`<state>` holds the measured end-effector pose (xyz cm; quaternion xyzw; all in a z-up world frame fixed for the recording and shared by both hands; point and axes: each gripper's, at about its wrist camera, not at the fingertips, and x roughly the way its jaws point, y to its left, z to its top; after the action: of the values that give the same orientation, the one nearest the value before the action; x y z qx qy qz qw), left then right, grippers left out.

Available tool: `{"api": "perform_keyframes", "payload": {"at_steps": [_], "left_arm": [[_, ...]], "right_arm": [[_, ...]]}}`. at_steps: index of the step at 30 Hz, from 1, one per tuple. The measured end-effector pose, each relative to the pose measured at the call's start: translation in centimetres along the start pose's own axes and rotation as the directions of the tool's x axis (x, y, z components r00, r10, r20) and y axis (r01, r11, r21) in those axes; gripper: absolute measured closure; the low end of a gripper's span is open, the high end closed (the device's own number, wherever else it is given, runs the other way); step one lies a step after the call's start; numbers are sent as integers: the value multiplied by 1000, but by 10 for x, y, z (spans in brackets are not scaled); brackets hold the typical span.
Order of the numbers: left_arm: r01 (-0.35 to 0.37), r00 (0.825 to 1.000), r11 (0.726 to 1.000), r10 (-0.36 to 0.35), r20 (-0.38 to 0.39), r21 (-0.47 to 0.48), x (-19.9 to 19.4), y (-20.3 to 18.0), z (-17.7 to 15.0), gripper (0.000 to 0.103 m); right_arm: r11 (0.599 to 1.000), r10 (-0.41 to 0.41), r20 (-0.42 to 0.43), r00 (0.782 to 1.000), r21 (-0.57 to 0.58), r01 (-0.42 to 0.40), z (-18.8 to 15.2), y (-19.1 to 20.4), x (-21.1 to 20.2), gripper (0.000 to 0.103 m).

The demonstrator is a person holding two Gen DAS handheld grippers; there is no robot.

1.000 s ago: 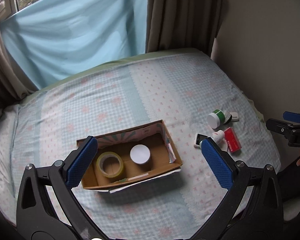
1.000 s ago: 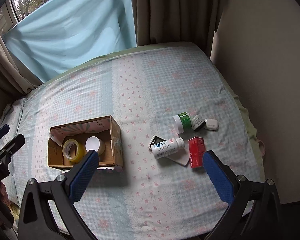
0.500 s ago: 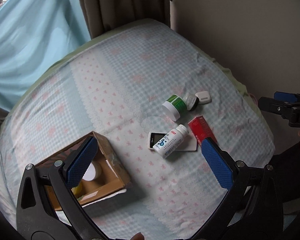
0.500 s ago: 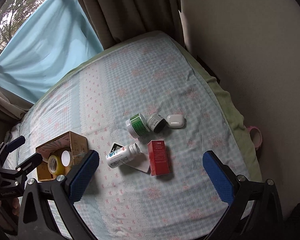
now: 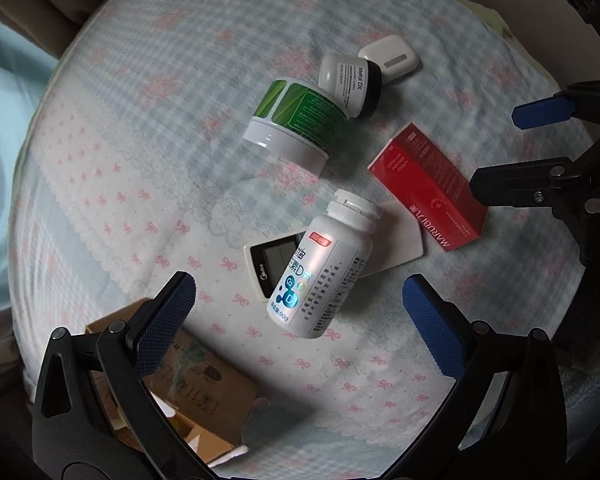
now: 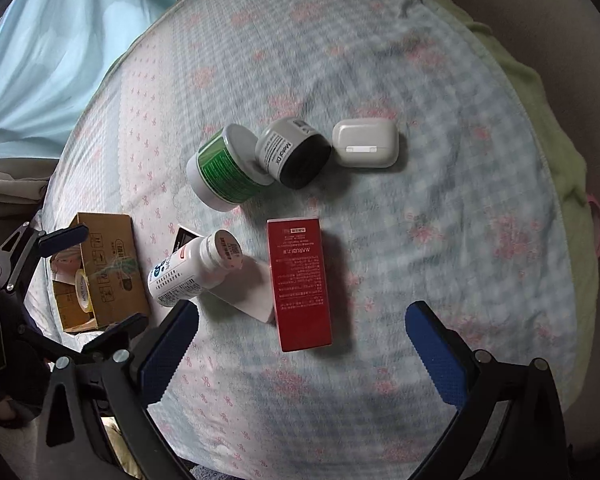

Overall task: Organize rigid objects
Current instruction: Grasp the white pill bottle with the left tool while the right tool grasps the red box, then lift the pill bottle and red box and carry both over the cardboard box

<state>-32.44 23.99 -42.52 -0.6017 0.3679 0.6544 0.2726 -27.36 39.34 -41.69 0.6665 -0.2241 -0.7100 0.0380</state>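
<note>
A white pill bottle (image 5: 324, 268) lies on a white remote (image 5: 272, 260) on the bed; my left gripper (image 5: 300, 312) is open just above and short of it. A red box (image 5: 428, 192), green-labelled jar (image 5: 296, 120), small black-and-white jar (image 5: 350, 84) and white earbud case (image 5: 390, 58) lie beyond. In the right wrist view my right gripper (image 6: 300, 340) is open over the near end of the red box (image 6: 300, 284), with the bottle (image 6: 192, 268), green jar (image 6: 224, 168), small jar (image 6: 292, 152) and case (image 6: 366, 143) around it.
A cardboard box (image 6: 104, 272) with a yellow tape roll (image 6: 80, 284) inside sits left of the objects; it also shows under my left finger in the left wrist view (image 5: 188, 380). The bed's green edge (image 6: 540, 92) and a wall are to the right.
Both grippers have moved right and down toward the loose objects, away from the cardboard box. The bottle and red box now appear much closer. Both stay open.
</note>
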Motion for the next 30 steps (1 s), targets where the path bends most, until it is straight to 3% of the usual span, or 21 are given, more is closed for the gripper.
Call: {"api": "perform_keyframes", "payload": {"at_steps": [4,7,12,15,19,23,24,30], "left_arm": [[-9,1000,1000,10,-20,22,24,3,5,0],[18,999,999,-17,-32,33,38,5,9,0],[39,998,996,-35,-60,78,57,-1,7,4],[56,995,994,-48,-82,95,66,-6,5,16],[75,992,991,-62,-114,114,78,-13,3,32],[108,989,988,-96,-109,108,78,-14,3,48],[109,990,988,-98,-104,110,76,-14,4,51],[108,990,990,-98,-104,86,75,-13,7,52]], "right_arm": [[1000,22,-45,999,-4,-22,6,-5,33,1],[998,56,-69,996,7,-56,7,-9,50,17],[996,87,-87,992,7,-87,8,-12,65,27],[995,100,-95,990,-11,-102,9,-8,70,32],[992,124,-116,986,-10,-126,11,-3,79,50],[996,86,-125,988,-28,-90,10,0,83,56],[997,73,-126,989,-30,-77,10,0,83,61],[996,81,-132,988,-22,-85,9,-2,83,63]]}}
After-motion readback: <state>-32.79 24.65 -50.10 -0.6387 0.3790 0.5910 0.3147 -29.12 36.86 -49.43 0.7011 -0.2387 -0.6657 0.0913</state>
